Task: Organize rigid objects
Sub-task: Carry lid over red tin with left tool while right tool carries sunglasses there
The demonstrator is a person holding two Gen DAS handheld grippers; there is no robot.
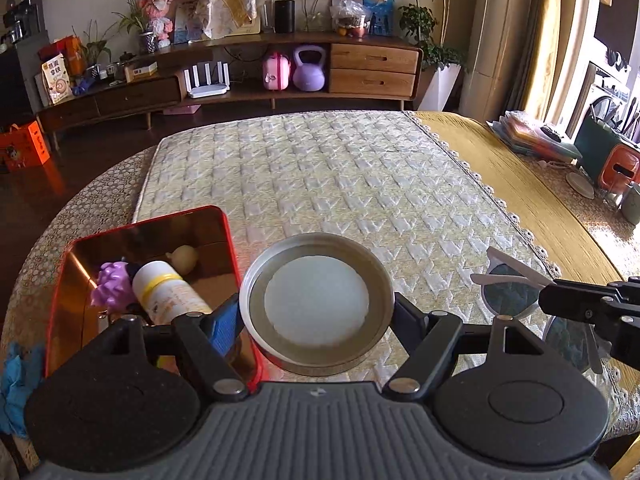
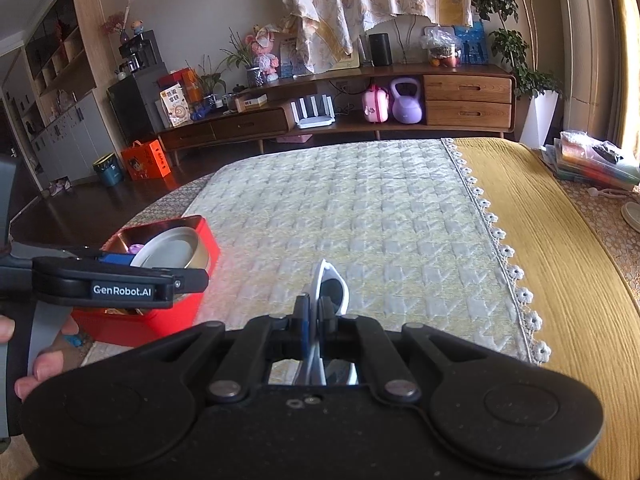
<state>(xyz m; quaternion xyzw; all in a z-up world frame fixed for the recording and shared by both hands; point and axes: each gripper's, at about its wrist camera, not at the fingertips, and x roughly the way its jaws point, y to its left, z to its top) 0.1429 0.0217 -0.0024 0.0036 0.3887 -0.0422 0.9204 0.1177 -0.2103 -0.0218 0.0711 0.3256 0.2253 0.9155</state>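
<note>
Your left gripper [image 1: 318,312] has its fingers clamped on either side of the round tin lid [image 1: 316,300], which hangs tilted just beside the right wall of the red box [image 1: 228,240]; your right gripper [image 2: 314,312] is pinched shut on the white sunglasses [image 2: 330,284], well to the right of the box. You look to be mid-carry with both items, so the step in hand is getting them into the box. The next move, as I judge it, calls for swinging the lid left over the box rim and lowering it before you let go, keeping it off the white bottle [image 1: 168,292], the purple toy [image 1: 114,286] and the small beige object [image 1: 185,257] already inside. The near part of the box floor is hidden behind your left gripper's arms, so free room there is hard to judge. The sunglasses are seen edge-on and partly covered by the gripper; they seem folded, though I can't be sure.
</note>
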